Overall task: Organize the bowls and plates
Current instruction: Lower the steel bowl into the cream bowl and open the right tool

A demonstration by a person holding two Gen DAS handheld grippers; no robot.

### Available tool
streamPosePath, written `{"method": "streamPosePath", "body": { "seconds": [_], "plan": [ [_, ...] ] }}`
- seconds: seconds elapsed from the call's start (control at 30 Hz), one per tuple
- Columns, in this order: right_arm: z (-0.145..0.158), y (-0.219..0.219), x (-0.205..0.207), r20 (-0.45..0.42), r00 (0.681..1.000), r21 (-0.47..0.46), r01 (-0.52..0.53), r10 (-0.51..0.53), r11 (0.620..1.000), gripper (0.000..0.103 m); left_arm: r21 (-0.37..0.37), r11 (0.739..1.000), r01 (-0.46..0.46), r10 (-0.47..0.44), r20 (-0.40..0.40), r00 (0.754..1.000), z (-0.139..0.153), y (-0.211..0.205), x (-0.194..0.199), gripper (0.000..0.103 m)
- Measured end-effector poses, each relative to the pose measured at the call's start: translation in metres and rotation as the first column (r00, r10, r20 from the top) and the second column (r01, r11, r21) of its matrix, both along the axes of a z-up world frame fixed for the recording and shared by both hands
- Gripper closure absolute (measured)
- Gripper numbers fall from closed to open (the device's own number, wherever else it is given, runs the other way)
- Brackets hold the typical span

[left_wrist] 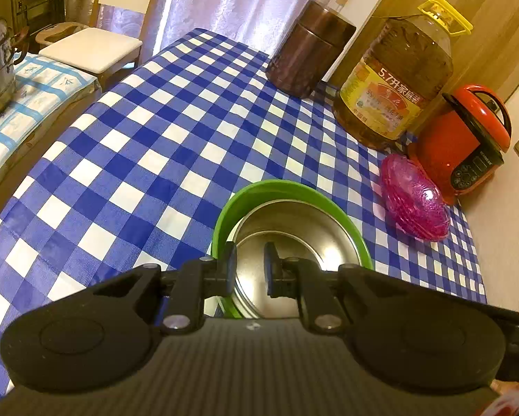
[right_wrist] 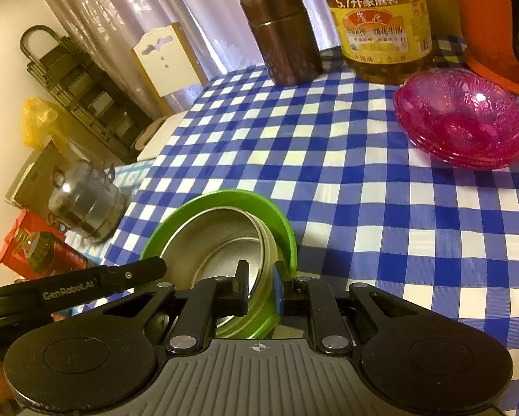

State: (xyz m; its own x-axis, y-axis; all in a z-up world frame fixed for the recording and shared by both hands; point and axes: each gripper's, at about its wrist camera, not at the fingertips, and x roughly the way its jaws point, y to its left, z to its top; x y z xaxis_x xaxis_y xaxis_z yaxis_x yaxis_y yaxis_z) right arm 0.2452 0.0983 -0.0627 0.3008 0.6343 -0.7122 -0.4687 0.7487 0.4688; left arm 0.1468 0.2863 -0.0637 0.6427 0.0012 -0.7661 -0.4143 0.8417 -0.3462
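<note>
the green bowl (left_wrist: 221, 215) sits on the blue checked table (left_wrist: 162, 145) with the steel bowl (left_wrist: 294, 228) nested inside it, so that pair already looks stacked. the pink glass bowls (right_wrist: 464, 118) appear to be a small stack of their own, standing well apart toward the far side, just beside the oil jug (right_wrist: 380, 24) and the red cooker (left_wrist: 464, 142). both claws are at the nested pair. the left claw (left_wrist: 249, 270) is drawn narrow, one pad outside the green rim and one inside the steel bowl, apparently pinching the near wall of the two. the right claw (right_wrist: 261, 291) is also narrow and straddles the rim on its own side; whether its pads truly press i cannot tell for certain, though they look closed on the rim. no loose plates show in either view. judging by this, the stacking seems mostly done, and what is left is likely moving the green and steel pair over beside the pink bowls.
</note>
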Motion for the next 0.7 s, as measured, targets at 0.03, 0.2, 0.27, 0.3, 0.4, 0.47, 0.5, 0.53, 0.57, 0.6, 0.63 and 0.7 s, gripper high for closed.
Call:
{"method": "streamPosePath", "body": {
  "seconds": [0.03,0.2,0.27,0.3,0.4,0.47,0.5,0.53,0.57,0.6,0.63,0.7],
  "plan": [
    [-0.001,0.001,0.0,-0.003,1.0,-0.002,-0.007,0.007,1.0,0.087,0.0,1.0,-0.001,0.001,0.001,1.0,0.0,0.0,-0.001,0.09],
    [-0.002,0.005,-0.002,0.007,1.0,-0.02,-0.014,0.014,1.0,0.087,0.003,1.0,-0.003,0.003,0.005,1.0,0.005,-0.004,-0.004,0.09],
    [-0.003,0.004,0.0,-0.004,1.0,-0.013,-0.014,0.014,1.0,0.087,0.003,1.0,-0.006,0.006,0.006,1.0,0.006,-0.005,-0.006,0.09],
    [-0.003,0.004,0.0,0.0,1.0,-0.015,-0.018,0.018,1.0,0.088,0.004,1.0,-0.007,0.007,0.007,1.0,0.007,-0.006,-0.007,0.09],
    [-0.003,0.008,-0.001,0.026,0.999,-0.037,-0.037,0.038,0.999,0.089,0.004,1.0,-0.01,0.01,0.006,1.0,0.008,-0.007,-0.008,0.09],
    [-0.003,0.008,-0.001,0.024,0.999,-0.039,-0.041,0.042,0.998,0.089,0.004,1.0,-0.009,0.009,0.007,1.0,0.011,-0.009,-0.011,0.09],
    [-0.003,0.007,-0.001,0.011,0.999,-0.034,-0.041,0.042,0.999,0.089,0.005,1.0,-0.01,0.01,0.008,1.0,0.011,-0.01,-0.012,0.09],
    [-0.003,0.005,0.0,-0.008,0.999,-0.024,-0.035,0.035,0.999,0.088,0.007,1.0,-0.01,0.01,0.01,1.0,0.013,-0.01,-0.014,0.09],
    [-0.002,0.002,0.0,-0.021,1.0,-0.008,-0.022,0.022,1.0,0.088,0.008,1.0,-0.012,0.011,0.011,1.0,0.015,-0.011,-0.016,0.09],
    [0.0,-0.001,-0.002,-0.018,1.0,0.0,-0.012,0.012,1.0,0.088,0.011,1.0,-0.013,0.013,0.01,1.0,0.016,-0.012,-0.017,0.09],
    [0.002,-0.003,-0.004,-0.009,1.0,0.0,-0.007,0.007,1.0,0.088,0.014,1.0,-0.013,0.013,0.009,1.0,0.017,-0.012,-0.019,0.09],
    [0.006,-0.008,-0.008,-0.002,1.0,0.012,0.003,-0.003,1.0,0.087,0.023,1.0,-0.013,0.013,0.009,1.0,0.02,-0.015,-0.022,0.09]
  ]
}}
